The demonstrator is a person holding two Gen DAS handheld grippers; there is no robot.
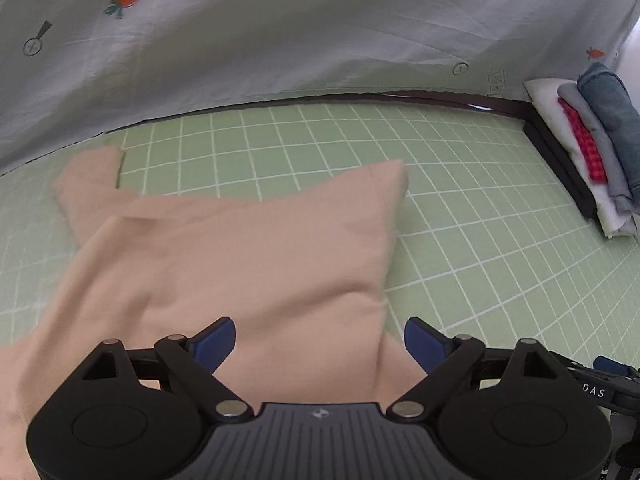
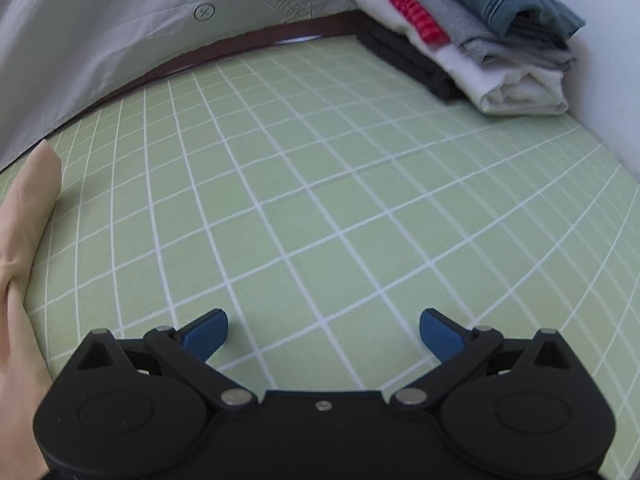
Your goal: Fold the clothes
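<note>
Hovering with blue-padded fingers spread and empty, the left gripper (image 1: 320, 340) hangs over the peach cotton garment (image 1: 224, 248), which lies part-folded on the green white-gridded worktop (image 1: 460, 240). The right gripper (image 2: 324, 332), equally wide, sits above bare grid beside it. One risk: pinching a single layer would drag the fold open. Another: sweeping wide could nudge the stack of folded clothes (image 2: 472, 28).

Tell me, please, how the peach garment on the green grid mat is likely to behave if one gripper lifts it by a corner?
The peach garment would probably drape and sag, since it lies in soft folds and creases. It looks thin and likely light. Its folded layers might slide apart on the mat.
</note>
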